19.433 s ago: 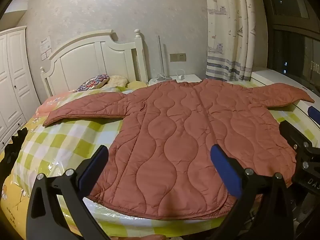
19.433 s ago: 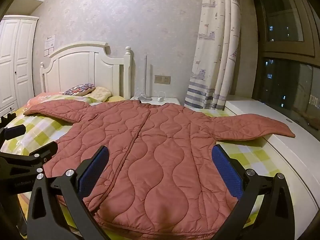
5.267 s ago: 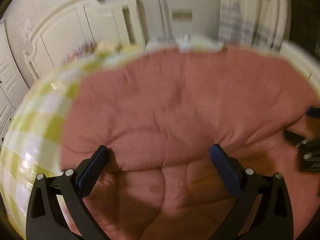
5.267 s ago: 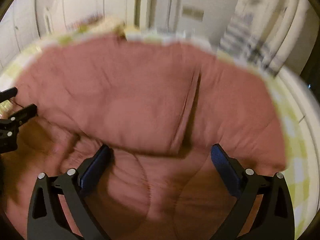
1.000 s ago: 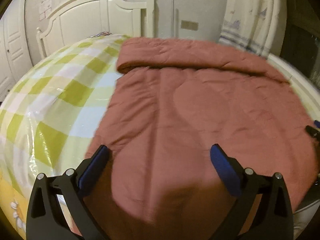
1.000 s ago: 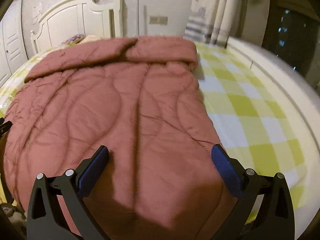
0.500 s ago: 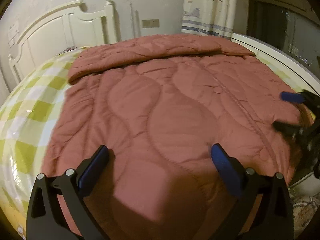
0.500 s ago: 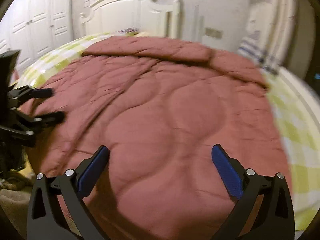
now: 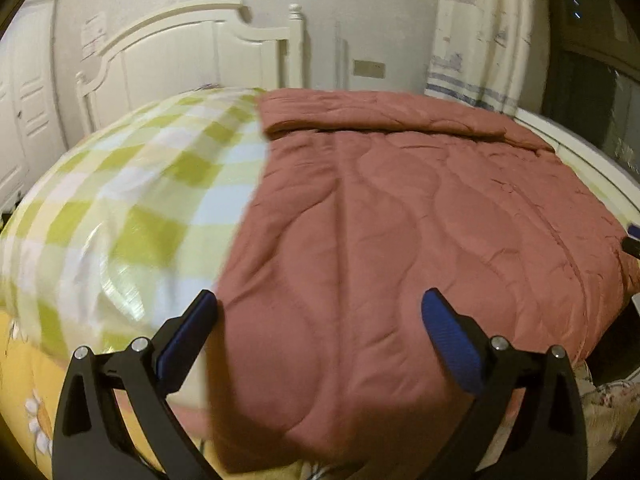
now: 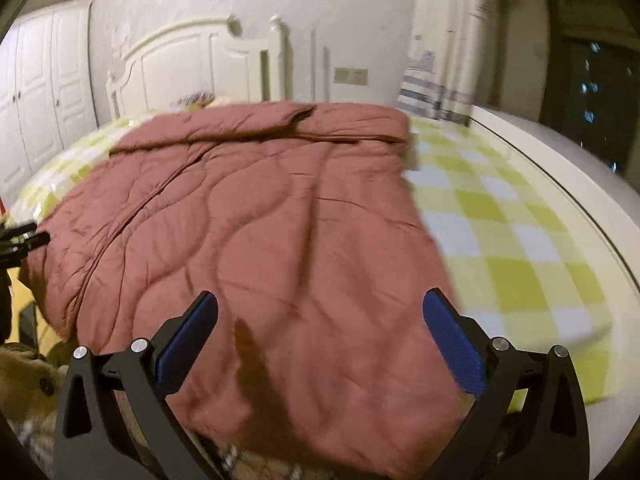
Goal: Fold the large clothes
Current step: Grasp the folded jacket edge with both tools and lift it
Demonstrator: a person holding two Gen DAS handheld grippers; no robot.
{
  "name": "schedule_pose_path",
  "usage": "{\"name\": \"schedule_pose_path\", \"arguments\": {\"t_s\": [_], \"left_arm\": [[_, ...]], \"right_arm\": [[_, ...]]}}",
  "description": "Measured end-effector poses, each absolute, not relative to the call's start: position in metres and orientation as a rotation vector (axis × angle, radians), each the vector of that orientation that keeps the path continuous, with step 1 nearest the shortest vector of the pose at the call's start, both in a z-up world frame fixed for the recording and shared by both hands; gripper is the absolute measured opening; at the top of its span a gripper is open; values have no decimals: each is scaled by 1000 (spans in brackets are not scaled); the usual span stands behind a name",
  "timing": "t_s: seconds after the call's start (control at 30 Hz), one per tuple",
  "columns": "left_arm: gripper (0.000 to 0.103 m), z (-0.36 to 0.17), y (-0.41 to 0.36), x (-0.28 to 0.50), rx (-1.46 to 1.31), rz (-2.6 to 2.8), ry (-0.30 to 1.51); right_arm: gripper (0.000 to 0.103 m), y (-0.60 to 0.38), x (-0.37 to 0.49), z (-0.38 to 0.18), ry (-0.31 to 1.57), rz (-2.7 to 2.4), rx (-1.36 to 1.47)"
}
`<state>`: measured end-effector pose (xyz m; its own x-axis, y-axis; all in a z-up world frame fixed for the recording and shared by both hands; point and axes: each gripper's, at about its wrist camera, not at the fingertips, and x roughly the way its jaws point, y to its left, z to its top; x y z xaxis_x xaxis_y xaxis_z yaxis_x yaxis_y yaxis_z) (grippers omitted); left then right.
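Bed (image 9: 120,200): wide mattress under a glossy green-and-white check cover, with a white panelled headboard (image 10: 180,60) at the far end.
Jacket (image 9: 400,220): lies flat on the bed, right of centre in the left view and left of centre in the right view; both sleeves are turned in across its far end, so it reads as a rough rectangle with the near hem at the bed's near edge.
Fabric: rust-red quilted shell stitched in wavy lines, matte, puffy, with a front seam running near to far.
Handling: I judge it soft and limp, bulky rather than heavy, and springy, so a fold may puff back open; the glossy cover beneath could let it slide.
Where to hold: probably the two near hem corners, pinching through both layers at the stitched edge, not the padded middle.
Left tongs (image 9: 320,332): spread wide, empty, hovering over the near-left hem.
Right tongs (image 10: 320,332): also spread wide and empty, over the near-right hem.
Pads (image 10: 452,340): blue, ribbed, which should bite well on the cloth.
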<state>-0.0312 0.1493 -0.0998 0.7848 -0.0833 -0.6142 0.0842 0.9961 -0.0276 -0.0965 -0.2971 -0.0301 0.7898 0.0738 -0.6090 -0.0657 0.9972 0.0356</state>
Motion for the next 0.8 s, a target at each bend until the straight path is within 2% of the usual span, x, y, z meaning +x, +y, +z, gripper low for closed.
{"name": "schedule_pose_path", "arguments": {"t_s": [0.2, 0.33, 0.37, 0.4, 0.43, 0.47, 0.5, 0.53, 0.57, 0.6, 0.7, 0.73, 0.77, 0.8], "left_arm": [[101, -127, 207, -48, -222, -160, 743], [101, -137, 211, -44, -307, -257, 768], [101, -137, 205, -43, -307, -295, 771], [101, -137, 200, -42, -298, -314, 772], [100, -137, 195, -41, -281, -335, 778], [96, -137, 190, -41, -267, -359, 784], [73, -136, 187, -42, -261, -378, 779], [43, -134, 184, -44, -253, -376, 773], [37, -132, 183, -45, -247, -368, 766], [36, -131, 183, -45, -252, -372, 758], [35, -129, 182, -44, -261, -385, 751], [39, -130, 182, -42, -267, -390, 757], [45, -132, 183, -41, -274, -388, 763], [66, -134, 185, -38, -288, -383, 770]], "right_arm": [[98, -365, -129, -57, 723, 69, 199], [97, -376, -127, -78, 733, 118, 309], [94, -376, -125, -81, 731, 157, 342], [82, -374, -123, -83, 734, 194, 360], [65, -370, -122, -84, 736, 230, 364], [57, -364, -122, -84, 736, 253, 350], [43, -358, -123, -82, 725, 254, 325], [34, -354, -126, -79, 705, 258, 304], [31, -351, -127, -76, 689, 265, 299], [30, -350, -130, -72, 670, 271, 297], [31, -346, -132, -64, 647, 279, 286], [32, -344, -130, -65, 653, 277, 286], [32, -344, -127, -67, 665, 267, 287], [33, -345, -124, -70, 676, 259, 298]]}}
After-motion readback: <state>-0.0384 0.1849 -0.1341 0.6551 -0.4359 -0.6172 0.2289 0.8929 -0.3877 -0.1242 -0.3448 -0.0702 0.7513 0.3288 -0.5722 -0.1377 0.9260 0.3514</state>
